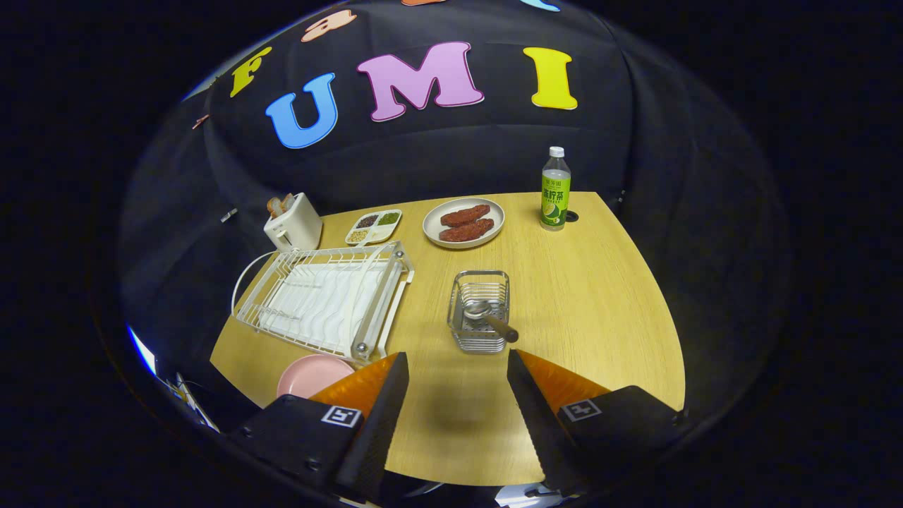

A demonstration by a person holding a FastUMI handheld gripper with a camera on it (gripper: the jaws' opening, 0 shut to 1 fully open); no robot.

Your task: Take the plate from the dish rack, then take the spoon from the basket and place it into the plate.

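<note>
Now the gripper [457,367] hovers with its fingers spread wide and empty, just short of the basket [480,310]. The spoon [488,315] lies inside, handle poking over the near rim. The pink plate [313,374] sits left of the basket, beside the dish rack [324,300]. Best approach, judging from here: line up on that handle and close gently.

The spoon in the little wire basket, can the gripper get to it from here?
Probably yes. The gripper is open, holding nothing, and the spoon sits just ahead of its fingers in the basket, handle poking out toward them. Only bare table lies between.
</note>
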